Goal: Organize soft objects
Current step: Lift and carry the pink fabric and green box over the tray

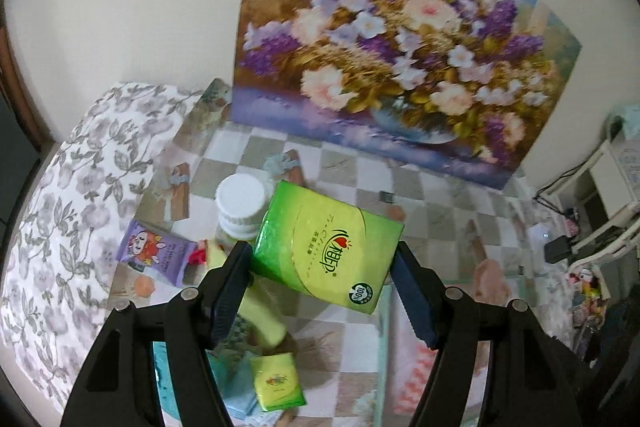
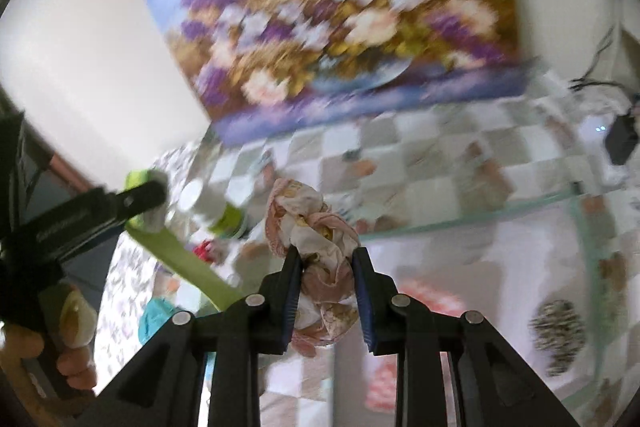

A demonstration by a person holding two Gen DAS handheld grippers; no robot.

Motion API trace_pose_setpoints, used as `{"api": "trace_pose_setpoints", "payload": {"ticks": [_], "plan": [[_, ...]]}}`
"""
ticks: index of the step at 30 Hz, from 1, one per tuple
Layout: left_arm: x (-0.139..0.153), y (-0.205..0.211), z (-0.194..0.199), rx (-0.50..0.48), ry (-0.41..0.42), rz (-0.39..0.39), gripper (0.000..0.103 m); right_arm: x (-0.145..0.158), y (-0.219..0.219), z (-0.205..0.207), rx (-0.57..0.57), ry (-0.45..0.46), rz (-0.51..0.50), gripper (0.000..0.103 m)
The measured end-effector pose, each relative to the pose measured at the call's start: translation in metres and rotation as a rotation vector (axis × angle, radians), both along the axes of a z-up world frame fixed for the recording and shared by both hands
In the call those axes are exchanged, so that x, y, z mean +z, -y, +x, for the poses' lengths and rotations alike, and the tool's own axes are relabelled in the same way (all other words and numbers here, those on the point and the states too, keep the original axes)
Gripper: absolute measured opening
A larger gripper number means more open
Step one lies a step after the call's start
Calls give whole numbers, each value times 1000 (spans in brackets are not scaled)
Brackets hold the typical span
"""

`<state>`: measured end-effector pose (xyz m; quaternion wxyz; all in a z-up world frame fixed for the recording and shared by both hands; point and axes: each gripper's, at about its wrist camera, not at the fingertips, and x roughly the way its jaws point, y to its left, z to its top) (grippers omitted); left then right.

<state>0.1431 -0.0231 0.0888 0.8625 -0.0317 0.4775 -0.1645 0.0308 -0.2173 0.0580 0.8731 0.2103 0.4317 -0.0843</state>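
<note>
While both views tilt down over the table, here is what I have on my screens.

Left gripper: I've got its two pads pressed on the sides of the green tissue pack, which hangs tilted, clear of the surface, label side to the camera.

Right gripper: closed on a bunched floral cloth; the pink and cream folds bulge above the pads and trail down between them.

Surface: a glass table top over a checked cloth of grey, white and tan squares; in the right view I see its greenish edge running across.

On the table: a white-capped bottle just behind the left finger, a purple cartoon packet to its left, a yellow-green strip under the pack, a small yellow tissue packet lying on something turquoise near the camera.

Back wall: plain cream, with a big painting of purple and pale flowers standing on the table and leaning against it.

Left side: a leaf-print fabric bulks up beside the table.

Right side: white plastic furniture with dark cables; too blurred for me to name more.

Right view, far left: a hand on the other tool's handle.
</note>
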Motion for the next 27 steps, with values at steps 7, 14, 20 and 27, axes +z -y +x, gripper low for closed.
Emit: {"api": "trace_pose_setpoints", "payload": {"ticks": [7, 14, 20, 27], "plan": [[10, 21, -16, -51, 33, -3, 71, 18, 42, -24, -142, 12, -33, 27], [-1, 15, -9, -13, 8, 29, 71, 19, 56, -36, -174, 12, -18, 27], [-19, -4, 6, 44, -62, 12, 72, 7, 54, -31, -167, -24, -13, 27], [-31, -29, 20, 78, -162, -123, 72, 4, 54, -31, -167, -35, -12, 27]]}}
